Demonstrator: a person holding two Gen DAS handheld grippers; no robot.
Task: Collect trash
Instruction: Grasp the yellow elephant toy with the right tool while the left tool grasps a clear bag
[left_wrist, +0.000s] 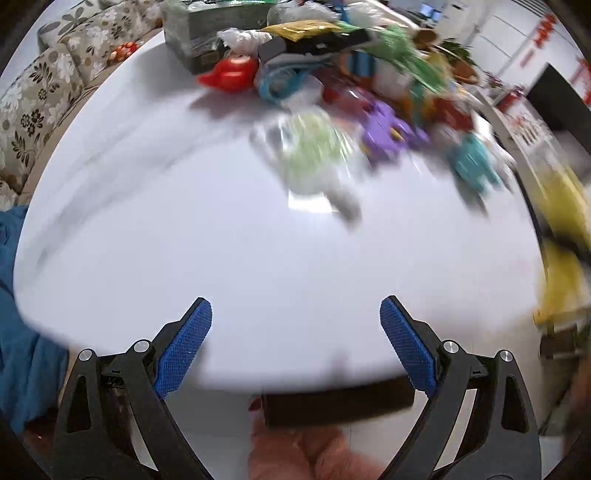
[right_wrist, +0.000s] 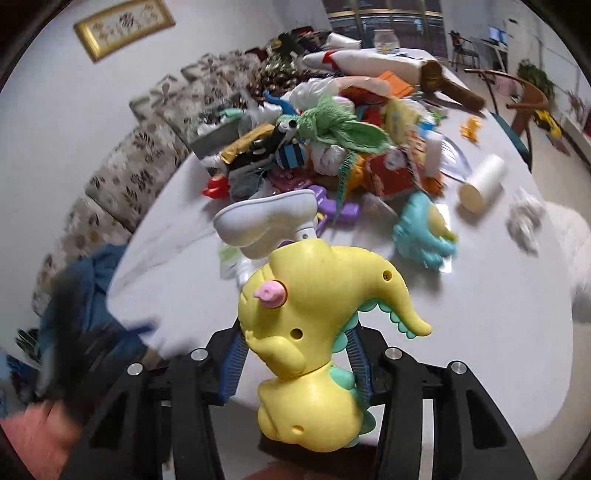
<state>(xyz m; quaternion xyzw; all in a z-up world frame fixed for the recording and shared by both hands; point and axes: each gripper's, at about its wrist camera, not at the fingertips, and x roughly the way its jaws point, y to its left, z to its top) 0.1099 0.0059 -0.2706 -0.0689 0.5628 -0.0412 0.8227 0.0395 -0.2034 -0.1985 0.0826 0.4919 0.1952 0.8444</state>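
While the white round worktop (left_wrist: 221, 240) fills most of both views, we see the floral-patterned sofa (right_wrist: 122, 166) curving along its far edge at the left of the right-wrist frame. Across the upper middle of that frame sprawls a jumbled heap of toys, wrappers and bags (right_wrist: 332, 129), with a green plush toy (right_wrist: 332, 123) on top. In the lower centre, our right gripper (right_wrist: 295, 360) has its fingers clamped on a yellow plastic dinosaur toy with teal spines (right_wrist: 314, 332), held above the worktop's near edge. Our left gripper (left_wrist: 296, 350), at the bottom of the left-wrist frame, has its blue-padded fingers (left_wrist: 184, 347) spread wide with nothing between them. To the right of the heap lies a white paper roll (right_wrist: 482, 182), and nearby a crumpled white tissue (right_wrist: 524, 218), blurred.
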